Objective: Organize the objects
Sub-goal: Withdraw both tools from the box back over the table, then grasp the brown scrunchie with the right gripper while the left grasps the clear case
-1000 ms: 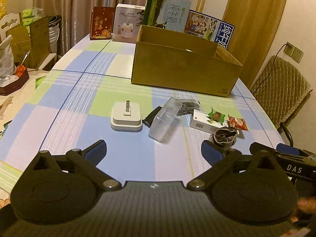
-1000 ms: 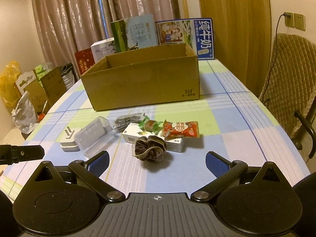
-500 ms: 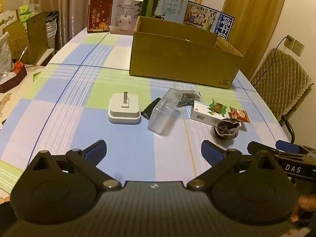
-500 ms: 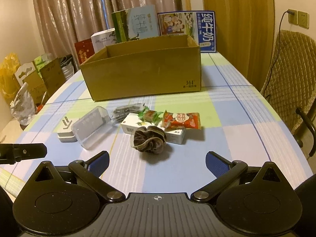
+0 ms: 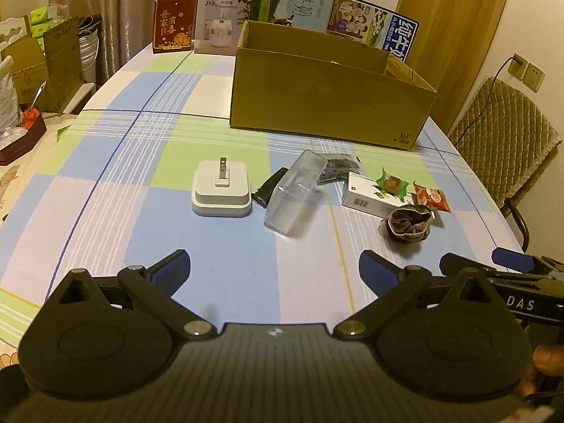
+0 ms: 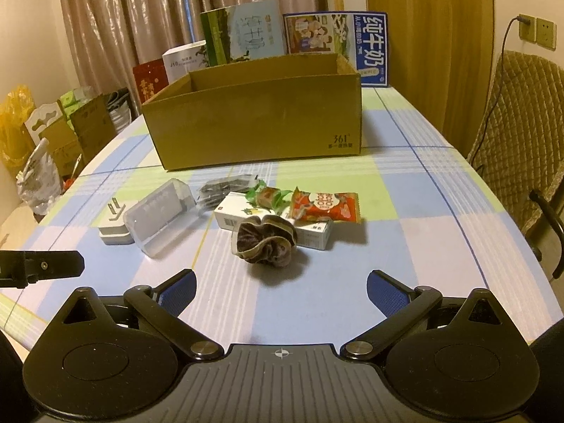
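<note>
- My left tongs [image 5: 274, 271] hang spread apart, empty, above the checked surface [image 5: 105, 211].
- My right tongs [image 6: 281, 290] are likewise spread, gripping nothing.
- A dark brown velvet scrunchie [image 6: 264, 241] lies just ahead of them, touching a white carton [image 6: 310, 238].
- An open brown cardboard box [image 6: 257, 123] stands behind.

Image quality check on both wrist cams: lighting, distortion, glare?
Left wrist: dim warm yellow cast, fisheye bows the checked tablecloth lines, dark corners. Right wrist: same cast, soft shadow under the brown fabric scrunchie, sheen on the curtains, no blown glare.
</note>
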{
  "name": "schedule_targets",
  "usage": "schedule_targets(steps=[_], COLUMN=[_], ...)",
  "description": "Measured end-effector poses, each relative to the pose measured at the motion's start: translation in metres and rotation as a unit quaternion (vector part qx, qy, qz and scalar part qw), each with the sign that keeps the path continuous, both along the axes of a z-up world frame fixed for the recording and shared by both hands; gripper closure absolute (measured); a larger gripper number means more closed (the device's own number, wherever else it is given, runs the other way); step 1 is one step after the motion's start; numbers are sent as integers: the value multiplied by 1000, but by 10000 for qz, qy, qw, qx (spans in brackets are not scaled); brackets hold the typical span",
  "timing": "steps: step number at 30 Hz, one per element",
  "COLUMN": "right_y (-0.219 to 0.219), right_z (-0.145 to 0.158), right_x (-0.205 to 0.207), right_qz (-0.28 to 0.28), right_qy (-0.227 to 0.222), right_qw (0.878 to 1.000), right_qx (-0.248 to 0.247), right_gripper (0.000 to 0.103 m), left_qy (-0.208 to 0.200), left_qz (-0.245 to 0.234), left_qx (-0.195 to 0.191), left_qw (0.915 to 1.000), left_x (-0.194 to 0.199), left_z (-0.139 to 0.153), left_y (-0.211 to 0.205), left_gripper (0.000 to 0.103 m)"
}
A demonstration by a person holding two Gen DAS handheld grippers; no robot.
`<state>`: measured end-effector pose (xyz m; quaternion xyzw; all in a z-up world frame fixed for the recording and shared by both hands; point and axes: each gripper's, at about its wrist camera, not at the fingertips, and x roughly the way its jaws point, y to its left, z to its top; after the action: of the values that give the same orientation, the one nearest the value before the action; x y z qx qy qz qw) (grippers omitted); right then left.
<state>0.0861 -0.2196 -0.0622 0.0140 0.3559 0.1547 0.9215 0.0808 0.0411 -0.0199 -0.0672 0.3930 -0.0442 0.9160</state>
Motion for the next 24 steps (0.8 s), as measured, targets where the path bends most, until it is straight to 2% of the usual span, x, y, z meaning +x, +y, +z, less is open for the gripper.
schedule_targets(steps=[9, 13, 20, 24], right_y=[6, 14, 23, 26], right_z=[-4, -5, -14, -23], right_x=[6, 10, 26, 44], right_qz=[90, 301, 473, 500], right_qy=[-49, -304, -425, -317], right_qw=[9999, 9987, 9970, 9966], right_qx=[-42, -267, -443, -577], right_gripper=[3, 15, 21, 30], left_qy=[-9, 6, 2, -41], left_qz=[-158, -246, -473, -693], left_qx=[60, 78, 261, 391], left_qw=[9999, 9997, 9985, 9968], left_x=[8, 17, 42, 55], left_z=[0, -2, -8, -16], left_y=[-3, -3, -3, -6], left_gripper=[3, 4, 5, 10])
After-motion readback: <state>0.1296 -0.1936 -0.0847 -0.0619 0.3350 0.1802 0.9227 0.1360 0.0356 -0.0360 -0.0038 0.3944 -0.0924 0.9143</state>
